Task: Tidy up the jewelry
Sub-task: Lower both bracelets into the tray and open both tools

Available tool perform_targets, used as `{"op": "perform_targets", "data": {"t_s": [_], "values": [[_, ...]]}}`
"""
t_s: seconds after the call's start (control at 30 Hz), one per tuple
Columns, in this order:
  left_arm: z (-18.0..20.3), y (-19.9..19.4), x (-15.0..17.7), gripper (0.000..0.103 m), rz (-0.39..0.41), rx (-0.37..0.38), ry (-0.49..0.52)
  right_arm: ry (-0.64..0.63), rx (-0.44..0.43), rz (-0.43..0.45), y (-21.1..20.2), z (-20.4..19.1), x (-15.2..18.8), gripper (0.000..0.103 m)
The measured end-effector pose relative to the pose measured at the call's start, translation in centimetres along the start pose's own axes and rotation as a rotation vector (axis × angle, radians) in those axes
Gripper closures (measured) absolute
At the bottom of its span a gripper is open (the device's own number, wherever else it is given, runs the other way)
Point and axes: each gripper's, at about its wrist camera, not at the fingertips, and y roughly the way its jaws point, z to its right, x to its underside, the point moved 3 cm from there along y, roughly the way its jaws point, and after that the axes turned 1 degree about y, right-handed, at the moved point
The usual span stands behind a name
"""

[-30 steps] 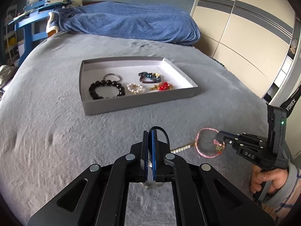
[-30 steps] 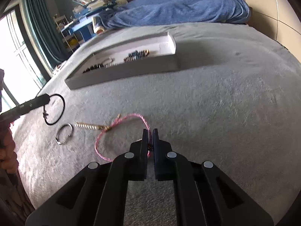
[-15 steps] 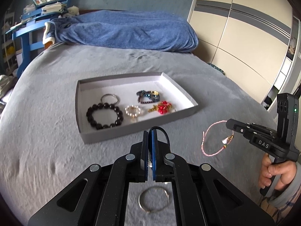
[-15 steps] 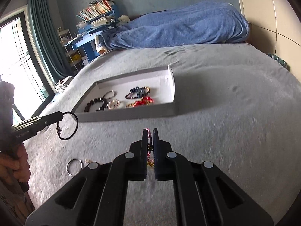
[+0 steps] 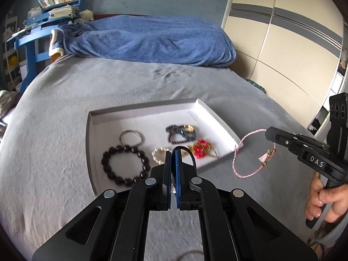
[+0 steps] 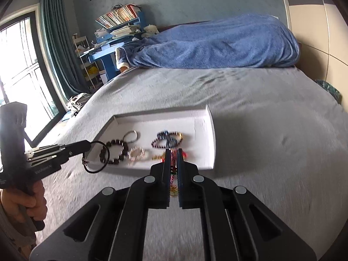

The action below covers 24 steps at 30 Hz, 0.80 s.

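The left claw (image 5: 173,152) is clamped on a thin black cord loop (image 6: 96,156), the right claw (image 6: 173,152) on a pink string bracelet (image 5: 250,152). Both hang above the grey bed (image 5: 54,152), near the front edge of the white cardboard tray (image 5: 219,119) of 5 bracelets.

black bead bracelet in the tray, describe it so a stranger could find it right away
On the grey bed lies a shallow white tray of jewelry. The black bead bracelet sits at its near left, just below a thin metal ring. It is the largest loop there, made of big glossy dark round beads.
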Motion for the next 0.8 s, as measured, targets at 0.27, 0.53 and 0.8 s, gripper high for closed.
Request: {"op": "perform_targets", "data": {"t_s": [0.27, 0.53, 0.8], "values": [[-1.4, 2.9, -1.9, 0.099, -0.006, -0.015, -0.021, -0.01, -0.022, -0.004, 4.1, -1.1, -3.5, 0.098], [-2.2, 6.5, -2.4, 0.099, -0.051, -0.042, -0.029, -0.024, -0.038, -0.059, 8.9, -2.0, -4.4, 0.098], [-2.6, 9.4, -1.0, 0.099, -0.117, -0.069, -0.006, -0.062, 0.011, -0.138, 12.4, -1.3, -2.6, 0.098]]}}
